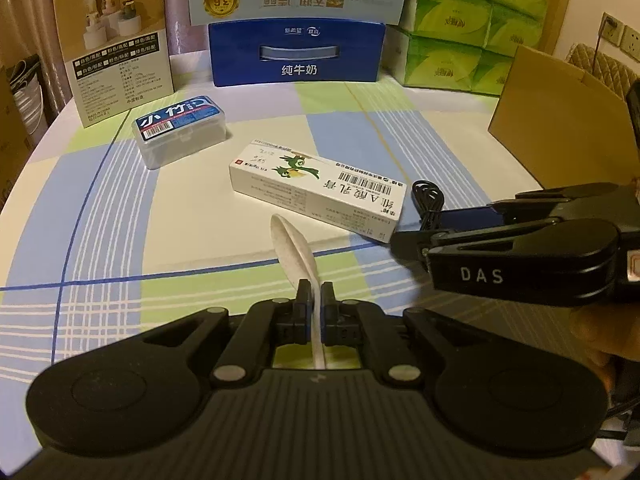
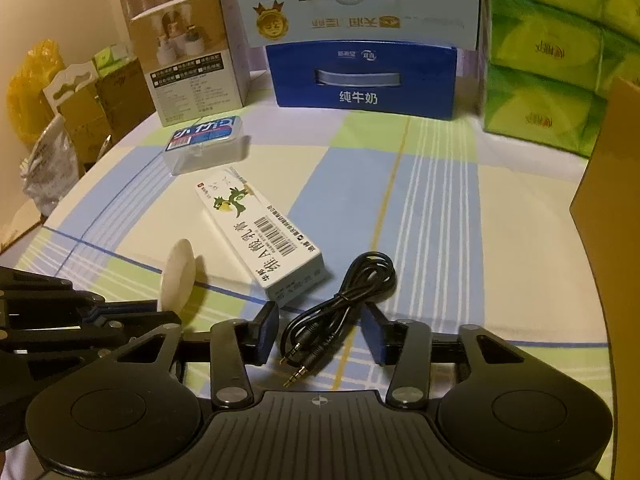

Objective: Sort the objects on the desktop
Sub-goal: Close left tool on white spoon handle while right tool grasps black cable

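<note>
My left gripper (image 1: pixel 316 294) is shut on the handle of a white spoon (image 1: pixel 294 248), whose bowl points forward above the checked tablecloth; the spoon's bowl (image 2: pixel 178 276) also shows at the left of the right wrist view. My right gripper (image 2: pixel 322 322) is open, its fingers either side of a coiled black audio cable (image 2: pixel 340 304) that lies on the table. A white ointment box (image 1: pixel 316 190) (image 2: pixel 260 236) lies just beyond both grippers. Farther left sits a clear plastic case with a blue label (image 1: pixel 180 130) (image 2: pixel 206 142).
At the back stand a beige product box (image 1: pixel 116 48), a blue milk carton (image 1: pixel 298 54) under a pale blue one, and green tissue packs (image 1: pixel 476 28). A brown cardboard box (image 1: pixel 560 120) (image 2: pixel 612 184) stands at the right. The table edge curves away on the left.
</note>
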Available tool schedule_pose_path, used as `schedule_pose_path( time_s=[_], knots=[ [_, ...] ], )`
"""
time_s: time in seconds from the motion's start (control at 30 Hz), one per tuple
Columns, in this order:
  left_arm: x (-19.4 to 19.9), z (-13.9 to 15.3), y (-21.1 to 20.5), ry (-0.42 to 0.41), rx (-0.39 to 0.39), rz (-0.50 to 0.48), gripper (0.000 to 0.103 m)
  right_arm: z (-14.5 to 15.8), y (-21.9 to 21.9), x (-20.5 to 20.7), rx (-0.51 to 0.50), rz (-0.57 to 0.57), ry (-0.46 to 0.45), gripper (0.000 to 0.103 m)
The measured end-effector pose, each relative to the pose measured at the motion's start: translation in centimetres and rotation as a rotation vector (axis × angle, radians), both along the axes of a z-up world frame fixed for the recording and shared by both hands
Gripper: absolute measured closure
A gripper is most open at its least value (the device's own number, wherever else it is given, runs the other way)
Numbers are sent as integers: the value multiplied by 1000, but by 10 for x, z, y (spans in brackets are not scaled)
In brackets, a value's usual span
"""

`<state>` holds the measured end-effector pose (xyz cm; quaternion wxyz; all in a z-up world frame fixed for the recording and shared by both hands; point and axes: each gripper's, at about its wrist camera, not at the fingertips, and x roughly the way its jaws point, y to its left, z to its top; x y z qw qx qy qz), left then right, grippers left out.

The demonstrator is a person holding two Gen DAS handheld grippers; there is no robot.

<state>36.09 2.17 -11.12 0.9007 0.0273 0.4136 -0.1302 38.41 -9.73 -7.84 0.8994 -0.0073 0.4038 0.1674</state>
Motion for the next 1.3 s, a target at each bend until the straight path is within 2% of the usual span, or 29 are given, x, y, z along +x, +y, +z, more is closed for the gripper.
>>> schedule_pose_path(
  time_s=[0.03,0.1,0.27,0.47,0.57,0.77,0.87,0.9,1.0,1.1,1.2,1.3],
  knots=[
    [-1,0,0,0,3,0,102,0,-1,0,0,-2,2,75],
    [-3,0,-1,4,10,0,102,1,-4,-1,-1,-7,10,80],
    [-11,3,-1,21,19,-16,102,4,-8,-12,-4,0,31,80],
    [-45,7,-8,35,95,-71,102,13,-15,-36,8,14,87,80],
    [-69,10,-11,29,149,-98,102,21,-15,-59,-5,38,93,80],
    [-115,9,-18,13,197,-145,102,28,-17,-111,-26,69,96,80],
    [-127,8,-19,4,184,-154,88,26,-20,-128,-22,60,105,80],
    [-130,9,-17,-1,167,-147,79,24,-21,-132,-21,56,109,80],
    [-132,14,-8,-2,86,-113,73,17,-23,-140,-21,43,129,80],
    [-129,15,-5,0,57,-86,69,17,-22,-145,-21,39,112,75],
    [-126,16,-6,-23,65,-78,69,17,-21,-143,-11,18,113,55],
    [-124,15,-8,-49,90,-92,65,16,-25,-140,5,-4,113,53]
  ],
)
